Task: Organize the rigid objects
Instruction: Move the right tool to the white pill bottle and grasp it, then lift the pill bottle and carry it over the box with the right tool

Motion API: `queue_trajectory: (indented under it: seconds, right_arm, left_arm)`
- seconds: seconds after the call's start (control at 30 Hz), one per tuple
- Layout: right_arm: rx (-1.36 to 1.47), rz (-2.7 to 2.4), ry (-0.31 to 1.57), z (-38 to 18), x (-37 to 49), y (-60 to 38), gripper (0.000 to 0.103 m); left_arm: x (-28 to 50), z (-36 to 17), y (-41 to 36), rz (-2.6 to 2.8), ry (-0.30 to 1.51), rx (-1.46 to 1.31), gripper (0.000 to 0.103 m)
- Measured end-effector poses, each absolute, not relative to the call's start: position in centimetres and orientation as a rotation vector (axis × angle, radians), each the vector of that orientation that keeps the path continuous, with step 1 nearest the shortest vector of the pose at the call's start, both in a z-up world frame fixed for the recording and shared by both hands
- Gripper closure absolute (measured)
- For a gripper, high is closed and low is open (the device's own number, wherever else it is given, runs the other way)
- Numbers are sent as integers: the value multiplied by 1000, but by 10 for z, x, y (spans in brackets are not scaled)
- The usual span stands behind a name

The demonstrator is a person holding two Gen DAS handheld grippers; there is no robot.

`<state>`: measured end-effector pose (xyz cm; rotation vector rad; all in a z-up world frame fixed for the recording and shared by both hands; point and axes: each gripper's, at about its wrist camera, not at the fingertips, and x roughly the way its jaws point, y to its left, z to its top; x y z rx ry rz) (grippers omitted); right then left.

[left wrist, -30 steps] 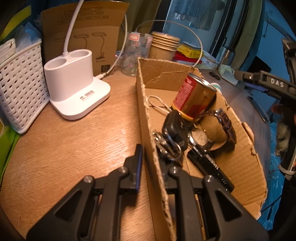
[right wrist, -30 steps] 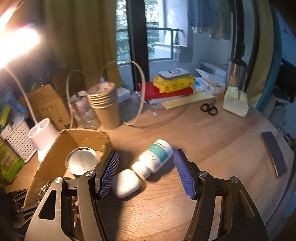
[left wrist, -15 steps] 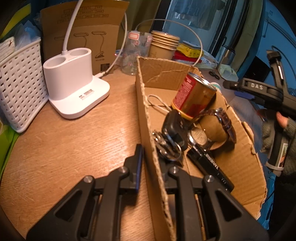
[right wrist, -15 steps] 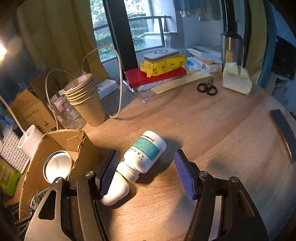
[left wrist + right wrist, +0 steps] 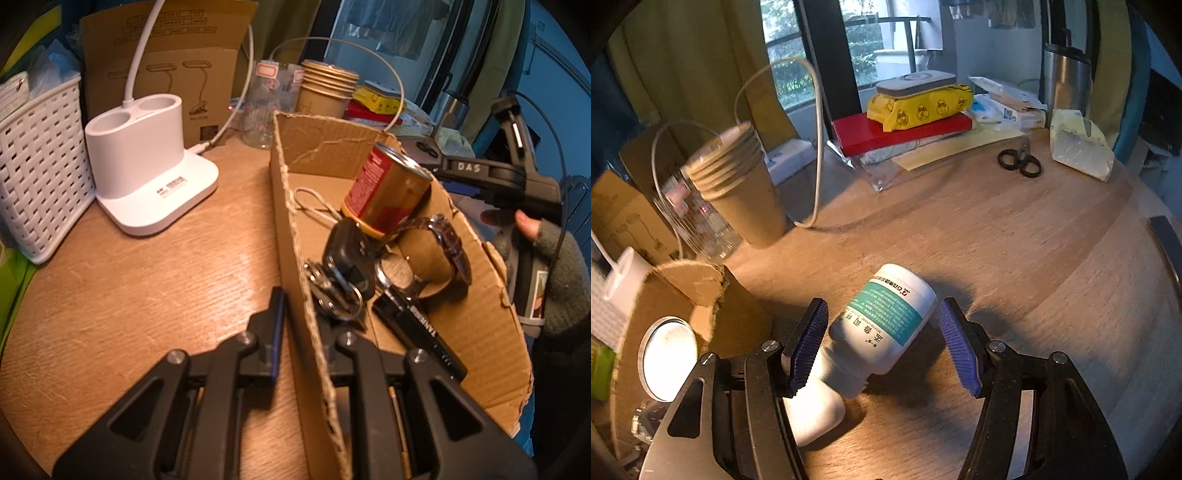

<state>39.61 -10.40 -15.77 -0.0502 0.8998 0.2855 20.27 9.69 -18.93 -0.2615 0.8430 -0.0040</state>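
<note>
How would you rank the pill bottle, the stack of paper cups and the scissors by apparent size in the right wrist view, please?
1. Pill bottle and stack of paper cups: about alike; the bottle lies nearer the camera, so I won't rank them.
2. Scissors: clearly smallest, though farthest away.

You have one cardboard tray (image 5: 480, 317) holding one tin can (image 5: 388, 195), one wristwatch (image 5: 436, 251), one bunch of keys (image 5: 336, 291) and one black bar (image 5: 417, 332). Outside it lie one white pill bottle (image 5: 882, 325) and one white case (image 5: 816, 413). One pair of scissors (image 5: 1019, 162) sits farther off.
</note>
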Motion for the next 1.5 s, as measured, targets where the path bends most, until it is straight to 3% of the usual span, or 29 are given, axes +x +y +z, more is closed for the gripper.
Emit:
queue_trajectory:
  seconds: [0.17,0.27,1.5]
  right_arm:
    - [-75,284,909,-166,396,-99,38]
    - [-92,287,916,-169,395,-96,50]
    - [-116,380,723,-84,331,-83,51]
  left_arm:
    - [203,-189,97,-4,843,-262,89]
    - [203,-189,97,-4,843,-262,89]
    - [203,-187,96,15,840,-254,89]
